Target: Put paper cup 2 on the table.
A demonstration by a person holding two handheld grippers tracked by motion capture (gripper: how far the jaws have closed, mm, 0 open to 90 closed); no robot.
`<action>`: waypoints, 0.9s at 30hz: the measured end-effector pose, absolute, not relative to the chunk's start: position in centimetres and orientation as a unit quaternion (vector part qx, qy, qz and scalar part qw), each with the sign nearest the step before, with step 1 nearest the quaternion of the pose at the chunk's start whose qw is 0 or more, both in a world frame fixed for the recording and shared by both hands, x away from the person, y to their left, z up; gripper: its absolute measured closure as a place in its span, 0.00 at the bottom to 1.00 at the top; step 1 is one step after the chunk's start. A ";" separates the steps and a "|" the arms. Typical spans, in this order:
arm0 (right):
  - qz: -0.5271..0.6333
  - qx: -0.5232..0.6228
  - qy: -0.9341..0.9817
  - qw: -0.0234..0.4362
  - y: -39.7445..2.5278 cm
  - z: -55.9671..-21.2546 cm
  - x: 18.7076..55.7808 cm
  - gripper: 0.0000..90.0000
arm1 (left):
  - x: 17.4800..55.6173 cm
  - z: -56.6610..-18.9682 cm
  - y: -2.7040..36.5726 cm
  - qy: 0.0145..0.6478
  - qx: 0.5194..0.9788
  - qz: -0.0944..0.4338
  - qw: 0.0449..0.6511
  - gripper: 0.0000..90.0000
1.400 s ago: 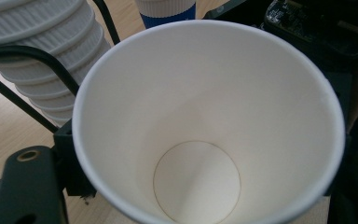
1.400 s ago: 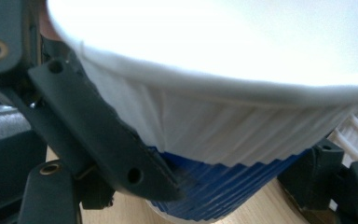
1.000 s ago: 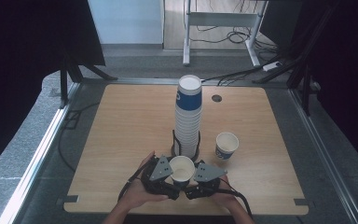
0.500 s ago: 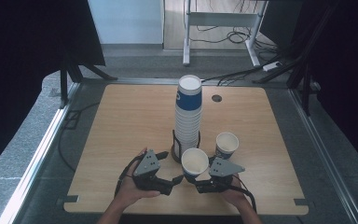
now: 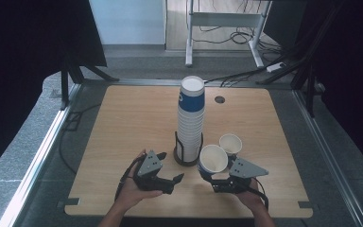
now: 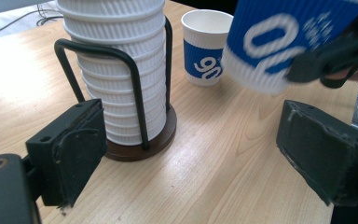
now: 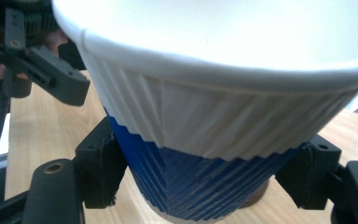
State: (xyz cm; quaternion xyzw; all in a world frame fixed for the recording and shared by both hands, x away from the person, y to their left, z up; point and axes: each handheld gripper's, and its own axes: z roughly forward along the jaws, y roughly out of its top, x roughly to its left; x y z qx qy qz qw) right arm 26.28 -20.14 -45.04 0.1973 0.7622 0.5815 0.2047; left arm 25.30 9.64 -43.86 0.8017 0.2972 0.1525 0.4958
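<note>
A tall stack of blue-and-white ribbed paper cups stands in a black wire holder on a round brown base. One loose cup stands upright to the holder's right. My right gripper is shut on another cup, held tilted above the table just in front of the loose cup. That held cup also hangs at the top right of the left gripper view. My left gripper is open and empty, low over the table in front of the holder.
The wooden table has a round cable hole near its far edge. Black curtains, stand legs and cables lie beyond the table. In the right gripper view, the left gripper's black fingers show at upper left.
The cup was between both grippers near the table's front middle. My left gripper let go and drew back left; my right gripper carried the cup right, toward the loose cup.
</note>
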 end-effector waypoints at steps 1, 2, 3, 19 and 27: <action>0.583 0.199 0.760 0.208 -20.4 -44.9 26.3 0.29 | 25.4 -43.9 9.6 0.299 0.803 0.152 0.493 0.10; 0.586 0.200 0.757 0.209 -20.6 -44.8 26.3 0.29 | 25.4 -44.0 9.6 0.300 0.804 0.152 0.490 0.10; 0.587 0.202 0.755 0.212 -20.8 -44.6 26.3 0.29 | 25.5 -44.1 9.6 0.302 0.804 0.152 0.488 0.10; 0.609 0.240 0.707 0.268 -25.8 -42.0 26.1 0.29 | 25.8 -44.5 9.5 0.314 0.812 0.147 0.470 0.10; 0.606 0.265 0.691 0.291 -28.3 -41.5 26.2 0.29 | 25.9 -44.9 9.2 0.314 0.817 0.144 0.461 0.10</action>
